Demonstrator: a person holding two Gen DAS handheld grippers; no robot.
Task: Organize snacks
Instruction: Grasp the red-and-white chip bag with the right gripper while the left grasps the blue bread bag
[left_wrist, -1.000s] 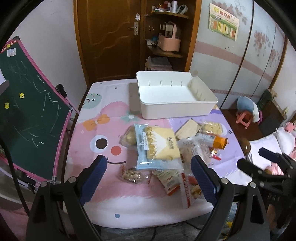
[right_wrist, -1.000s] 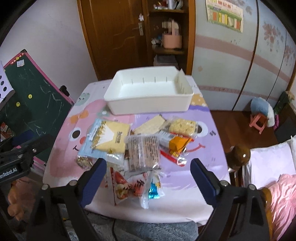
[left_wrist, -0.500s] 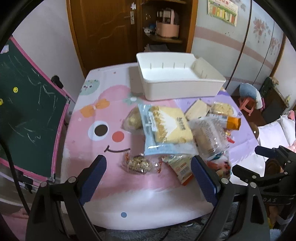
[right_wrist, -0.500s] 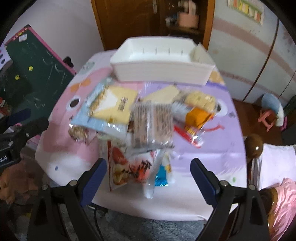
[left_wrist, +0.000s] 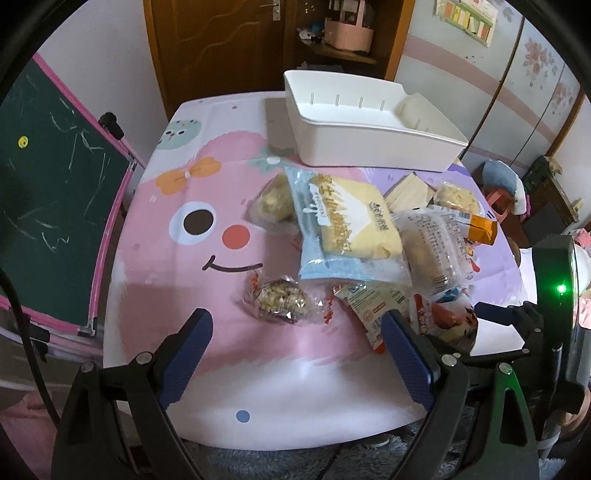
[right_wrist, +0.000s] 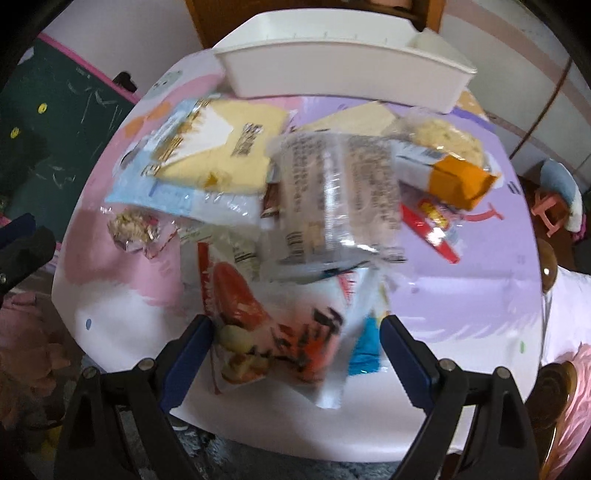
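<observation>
Currently: white bin (left_wrist: 373, 147) upper centre, empty | snack packets (left_wrist: 351, 229) all heaped mid-frame on table (left_wrist: 155, 266) | left gripper (left_wrist: 295, 354) wide open, empty | right gripper (right_wrist: 295, 354) wide open, straddling red-printed bag (right_wrist: 273, 343), no grip | sorting unstarted.

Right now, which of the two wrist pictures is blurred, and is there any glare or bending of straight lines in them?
Right wrist view: motion blur smears the snack packets, most of all the red-printed packet between the open right tongs. Left wrist view: sharp, print on the yellow and blue packet readable; glare on the clear wrappers. Both views: fisheye bends the white bin and table edge; corners dark.
</observation>
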